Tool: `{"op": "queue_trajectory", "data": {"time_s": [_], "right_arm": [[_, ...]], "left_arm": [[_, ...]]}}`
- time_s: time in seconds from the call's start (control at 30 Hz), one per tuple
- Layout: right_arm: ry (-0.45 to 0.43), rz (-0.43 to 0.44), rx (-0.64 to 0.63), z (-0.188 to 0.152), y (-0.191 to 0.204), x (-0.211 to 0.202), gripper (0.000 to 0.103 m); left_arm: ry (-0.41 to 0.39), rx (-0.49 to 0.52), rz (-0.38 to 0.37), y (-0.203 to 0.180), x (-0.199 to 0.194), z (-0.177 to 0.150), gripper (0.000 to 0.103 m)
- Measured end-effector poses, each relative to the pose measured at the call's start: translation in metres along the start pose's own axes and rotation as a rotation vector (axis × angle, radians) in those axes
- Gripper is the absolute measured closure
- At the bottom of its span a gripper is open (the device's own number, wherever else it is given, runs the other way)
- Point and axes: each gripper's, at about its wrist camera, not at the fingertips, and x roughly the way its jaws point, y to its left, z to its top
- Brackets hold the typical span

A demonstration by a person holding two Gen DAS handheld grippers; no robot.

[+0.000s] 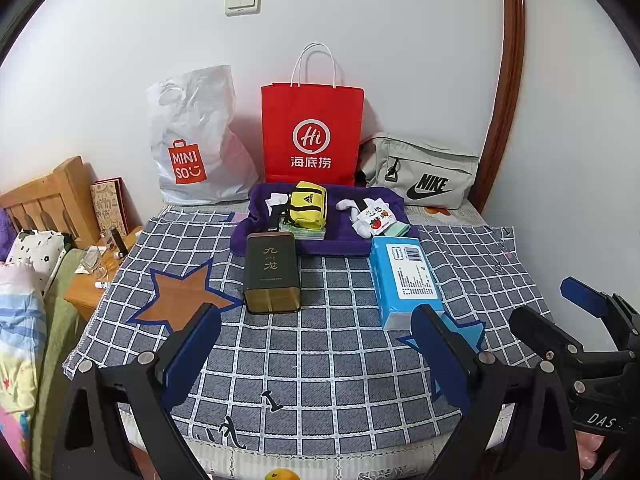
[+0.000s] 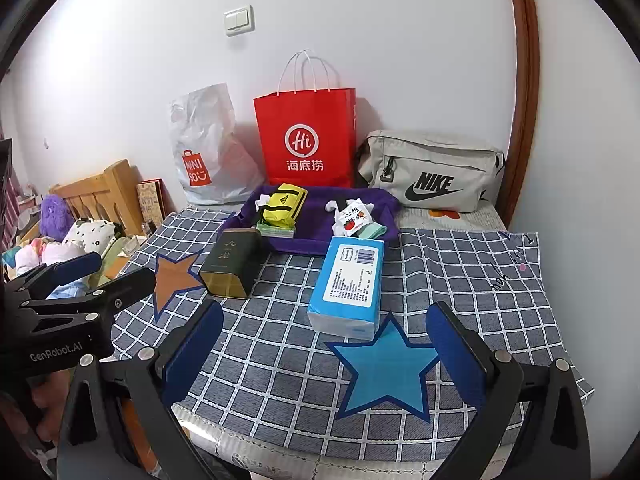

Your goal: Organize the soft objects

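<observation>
Ahead of both my tongs spreads the checked cloth (image 1: 320, 344), covering the table from just under the fingers out to the wall. Farthest from me, against that wall, stand three bags: a white plastic bag (image 1: 196, 136) off to the left, a red paper bag (image 1: 312, 132) straight ahead, and a grey pouch bag (image 2: 432, 172) to the right. Just in front of them lies a purple towel (image 1: 344, 240), bunched like a shallow tray, and the soft things sit on it: a yellow pouch (image 1: 307, 205) on its left half, white socks (image 1: 362, 216) and a small printed packet (image 2: 352, 218) on its right half. Nearer to me, off the towel, a blue tissue pack (image 2: 348, 284) lies just beyond my right tongs (image 2: 324, 344), with its near end touching a blue star (image 2: 386, 372) printed between those fingers. A dark tin (image 1: 272, 272) lies just beyond my left tongs (image 1: 316, 344), beside a brown star (image 1: 180, 296). Both tongs hang released, fingers spread wide with nothing between them, above the near edge of the cloth and well short of the towel.
</observation>
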Motion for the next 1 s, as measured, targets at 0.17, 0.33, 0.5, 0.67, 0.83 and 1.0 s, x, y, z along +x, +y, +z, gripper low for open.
{"op": "queue_trajectory", "data": {"time_s": [0.17, 0.33, 0.5, 0.67, 0.83, 1.0], "right_arm": [[-0.001, 0.000, -0.001, -0.0001, 0.0005, -0.0002, 0.003], [-0.001, 0.001, 0.000, -0.0002, 0.0010, -0.0012, 0.003], [-0.001, 0.001, 0.001, -0.0004, 0.0009, -0.0014, 0.003], [-0.001, 0.001, 0.001, -0.0003, 0.0012, -0.0015, 0.003], [-0.001, 0.002, 0.000, -0.0006, 0.0010, -0.0013, 0.002], [0.005, 0.011, -0.007, 0.0008, 0.0038, 0.0004, 0.002]], "left_arm": [[0.000, 0.000, 0.000, 0.0000, -0.0006, -0.0004, 0.007], [-0.001, 0.000, 0.000, 0.0002, -0.0009, -0.0002, 0.007], [0.000, -0.001, 0.001, 0.0003, -0.0010, -0.0005, 0.007], [0.000, 0.000, -0.001, 0.0009, -0.0008, -0.0003, 0.007], [0.002, 0.000, 0.002, 0.0012, -0.0004, -0.0009, 0.007], [0.003, -0.008, 0.009, 0.0037, -0.0019, 0.0004, 0.006]]}}
